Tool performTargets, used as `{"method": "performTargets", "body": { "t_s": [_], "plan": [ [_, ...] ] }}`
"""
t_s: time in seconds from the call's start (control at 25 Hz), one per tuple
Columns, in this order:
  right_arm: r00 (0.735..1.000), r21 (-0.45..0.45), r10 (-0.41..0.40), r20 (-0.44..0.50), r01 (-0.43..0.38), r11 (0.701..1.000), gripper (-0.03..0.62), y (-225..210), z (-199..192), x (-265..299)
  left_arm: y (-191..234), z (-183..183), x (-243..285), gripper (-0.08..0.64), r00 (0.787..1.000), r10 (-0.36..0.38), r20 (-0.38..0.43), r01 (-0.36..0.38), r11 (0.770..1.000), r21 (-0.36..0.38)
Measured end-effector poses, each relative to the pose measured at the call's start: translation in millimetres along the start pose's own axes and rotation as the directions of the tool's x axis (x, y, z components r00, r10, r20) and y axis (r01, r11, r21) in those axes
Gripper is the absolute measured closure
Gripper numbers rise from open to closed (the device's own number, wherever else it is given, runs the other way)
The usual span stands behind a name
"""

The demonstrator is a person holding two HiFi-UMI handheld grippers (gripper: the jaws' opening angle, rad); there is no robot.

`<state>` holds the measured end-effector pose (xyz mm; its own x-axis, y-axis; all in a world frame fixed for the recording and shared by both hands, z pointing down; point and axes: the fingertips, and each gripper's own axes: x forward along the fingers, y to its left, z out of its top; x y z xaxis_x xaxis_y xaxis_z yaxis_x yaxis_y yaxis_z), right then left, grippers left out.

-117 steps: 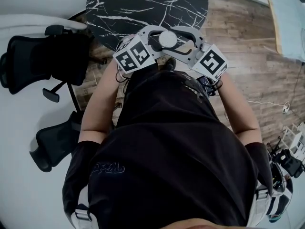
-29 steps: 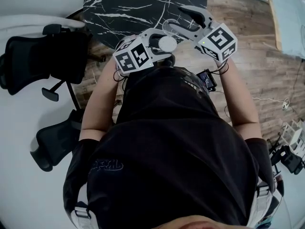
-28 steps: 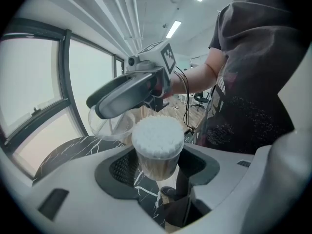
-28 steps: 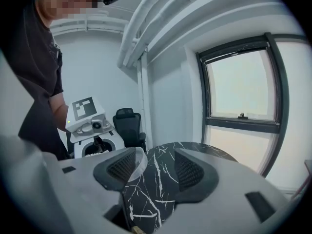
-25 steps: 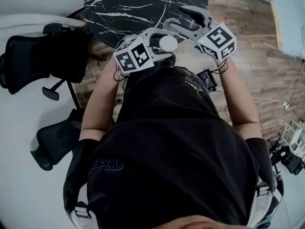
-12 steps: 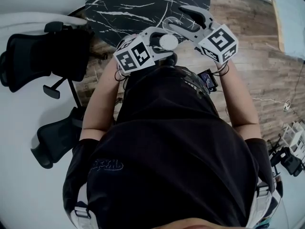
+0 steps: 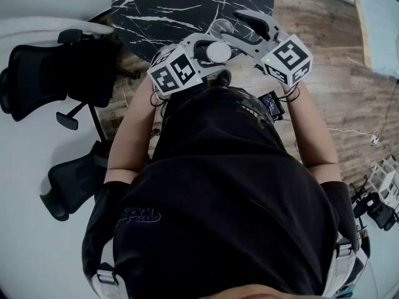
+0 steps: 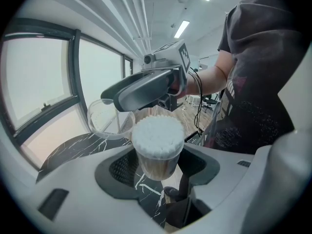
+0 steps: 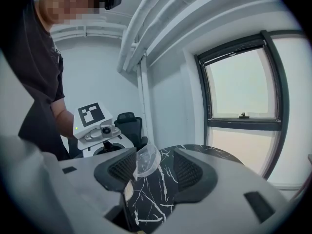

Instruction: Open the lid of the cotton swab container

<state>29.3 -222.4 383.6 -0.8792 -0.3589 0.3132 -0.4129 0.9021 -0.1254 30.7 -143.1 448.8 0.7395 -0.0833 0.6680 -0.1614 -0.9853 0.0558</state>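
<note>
Could drop the clear lid [image 9: 146, 161], leaning on just one pad [image 9: 121, 168] of the gaping right tongs [image 9: 157, 165] above the marble surface [image 7: 162, 8], or tip swabs [image 8: 157, 134] from the uncapped cotton swab container [image 8: 156, 163] clamped in the left tongs [image 8: 158, 166] near that surface's edge.

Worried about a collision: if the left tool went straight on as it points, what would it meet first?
Probably the right tool, crossing just beyond the gripped cotton swab container, clear lid at its tip; depth is uncertain.
</note>
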Motion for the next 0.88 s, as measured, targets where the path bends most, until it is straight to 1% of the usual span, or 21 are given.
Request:
{"method": "performTargets", "body": {
  "t_s": [0.08, 0.16, 0.32, 0.52, 0.68, 0.88],
  "plan": [
    [1.0, -0.016, -0.013, 0.003, 0.013, 1.0, 0.358, -0.1, 0.7, -0.8, 2.9, -1.2, -0.9, 0.301, 1.0, 0.012, -0.001, -0.012, 1.0, -0.007],
    [1.0, -0.03, -0.024, 0.01, 0.024, 0.999, 0.399, -0.9, 1.3, -1.6, 6.1, -1.8, -1.7, 0.301, 1.0, 0.023, 0.003, -0.023, 1.0, -0.016],
    [0.999, -0.034, -0.038, 0.027, 0.039, 0.999, 0.464, -3.8, 3.4, -4.0, 13.2, -2.1, -3.1, 0.301, 0.999, 0.046, 0.006, -0.045, 0.999, -0.029],
    [0.998, -0.045, -0.052, 0.042, 0.054, 0.998, 0.525, -5.7, 6.5, -4.7, 22.2, -3.4, -7.8, 0.301, 0.997, 0.08, 0.008, -0.08, 0.996, -0.042],
    [0.998, -0.048, -0.057, 0.04, 0.058, 0.997, 0.551, -6.4, 3.8, -5.9, 32.5, -6.1, -12.5, 0.301, 0.991, 0.135, 0.014, -0.134, 0.989, -0.063],
    [0.997, -0.032, -0.074, 0.037, 0.075, 0.997, 0.561, -7.8, -5.4, -7.2, 47.2, -9.0, -22.5, 0.301, 0.975, 0.218, 0.041, -0.212, 0.97, -0.117]
  ]
}}
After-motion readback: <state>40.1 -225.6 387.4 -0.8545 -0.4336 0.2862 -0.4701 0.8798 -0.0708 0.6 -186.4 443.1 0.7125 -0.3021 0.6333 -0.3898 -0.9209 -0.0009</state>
